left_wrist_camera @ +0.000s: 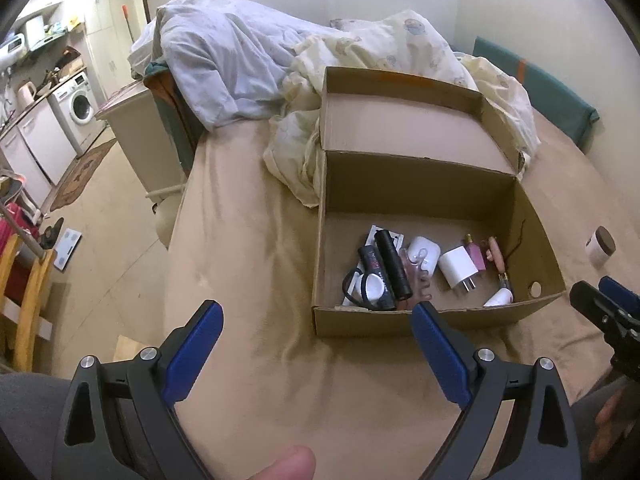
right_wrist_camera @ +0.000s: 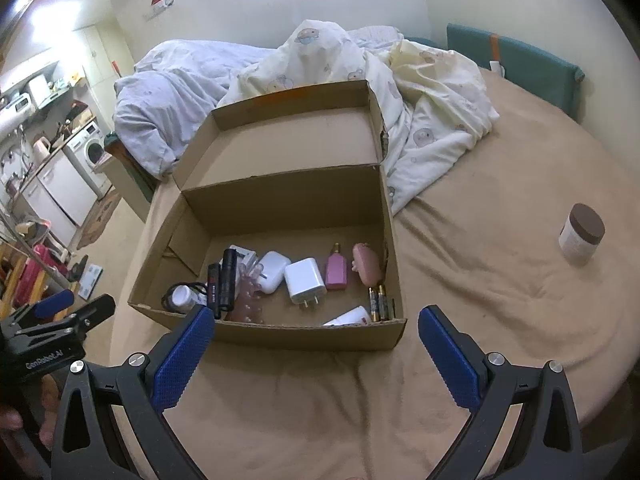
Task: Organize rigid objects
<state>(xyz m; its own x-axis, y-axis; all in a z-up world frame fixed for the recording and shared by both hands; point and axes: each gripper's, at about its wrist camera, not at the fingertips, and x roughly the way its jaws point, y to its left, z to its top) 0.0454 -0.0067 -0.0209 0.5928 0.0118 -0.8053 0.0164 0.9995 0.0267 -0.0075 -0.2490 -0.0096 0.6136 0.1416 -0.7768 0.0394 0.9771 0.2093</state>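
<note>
An open cardboard box sits on the tan bed sheet. Inside lie a white charger plug, a white earbud case, a black flashlight, a pink perfume bottle, a pink wooden-handled item, batteries and other small things. A white jar with a brown lid stands on the sheet to the right of the box. My left gripper is open and empty before the box. My right gripper is open and empty at the box's near wall.
The box lid stands open behind the box. Crumpled quilts lie at the back of the bed. A green headboard cushion lines the right wall. The bed's left edge drops to the floor, with a washing machine beyond.
</note>
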